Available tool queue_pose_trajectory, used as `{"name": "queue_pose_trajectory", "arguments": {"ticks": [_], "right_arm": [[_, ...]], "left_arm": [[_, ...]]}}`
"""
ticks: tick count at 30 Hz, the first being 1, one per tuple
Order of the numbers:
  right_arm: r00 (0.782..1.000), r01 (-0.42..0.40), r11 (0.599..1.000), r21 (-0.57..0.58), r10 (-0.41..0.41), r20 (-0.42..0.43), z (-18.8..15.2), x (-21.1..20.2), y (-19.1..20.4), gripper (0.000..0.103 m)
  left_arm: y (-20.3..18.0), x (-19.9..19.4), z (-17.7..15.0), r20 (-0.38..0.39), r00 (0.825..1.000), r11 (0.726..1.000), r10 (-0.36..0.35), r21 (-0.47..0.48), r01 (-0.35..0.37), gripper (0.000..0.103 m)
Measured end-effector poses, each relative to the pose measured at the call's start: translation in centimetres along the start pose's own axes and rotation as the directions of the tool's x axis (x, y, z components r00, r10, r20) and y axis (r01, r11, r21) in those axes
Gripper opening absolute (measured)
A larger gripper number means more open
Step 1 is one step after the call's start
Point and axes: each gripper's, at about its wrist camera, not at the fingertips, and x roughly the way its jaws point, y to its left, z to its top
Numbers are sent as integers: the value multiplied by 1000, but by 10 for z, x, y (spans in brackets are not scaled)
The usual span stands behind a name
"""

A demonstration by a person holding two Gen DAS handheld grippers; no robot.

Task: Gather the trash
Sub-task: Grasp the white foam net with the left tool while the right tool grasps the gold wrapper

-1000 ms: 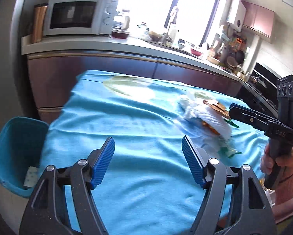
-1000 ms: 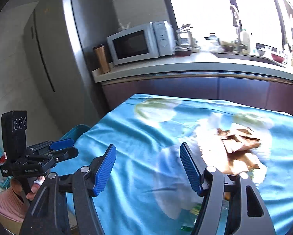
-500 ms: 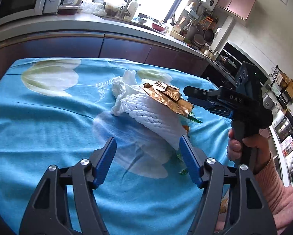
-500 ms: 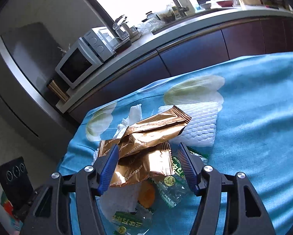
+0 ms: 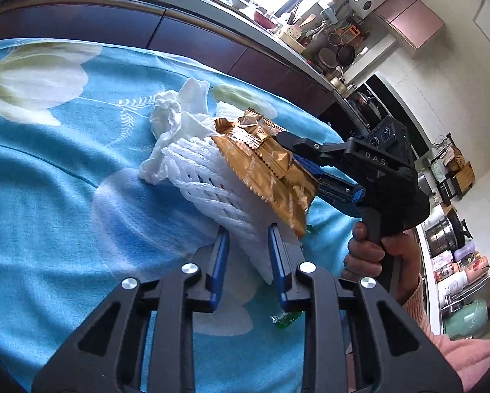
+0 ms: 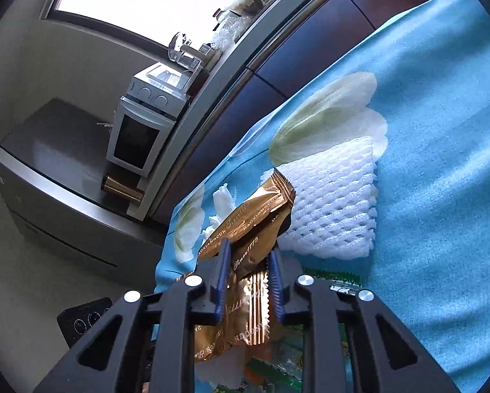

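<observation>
left gripper (image 5: 247,239) pinches the white foam net (image 5: 212,186); right gripper (image 6: 249,257) clamps the gold wrappers (image 6: 254,226) lying on that net.

The left gripper (image 5: 247,245) sat nearly closed on the white foam net (image 5: 212,190), while the right gripper (image 6: 247,263) (its holder's hand (image 5: 372,255) below the grip) clamped the gold wrappers (image 6: 254,226) above that net.

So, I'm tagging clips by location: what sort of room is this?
A home kitchen, most likely: a microwave on the counter, pans hanging by the wall, and a refrigerator.
</observation>
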Motion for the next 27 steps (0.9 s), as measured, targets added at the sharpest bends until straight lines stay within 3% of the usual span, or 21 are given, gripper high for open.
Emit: {"name": "queue_pose_trajectory", "arguments": {"ticks": [3, 9, 19, 22, 27], "right_arm": [[1000, -15, 1000, -16, 15, 16, -1, -7, 3, 8], [998, -46, 996, -74, 50, 49, -3, -22, 19, 7], [998, 28, 966, -258, -11, 70, -17, -32, 56, 10], [998, 51, 949, -311, -36, 55, -24, -27, 65, 3], [998, 50, 925, -377, -33, 52, -35, -23, 85, 2]], "left_arm": [[0, -4, 0, 17, 1000, 1000, -5, 2, 5, 13], [-6, -31, -3, 73, 997, 999, 19, 43, -22, 12], [5, -102, -18, 176, 981, 994, 86, 44, -95, 12], [9, -121, -24, 194, 975, 992, 112, 38, -122, 12], [16, -149, -35, 222, 961, 985, 166, 17, -174, 12]]}}
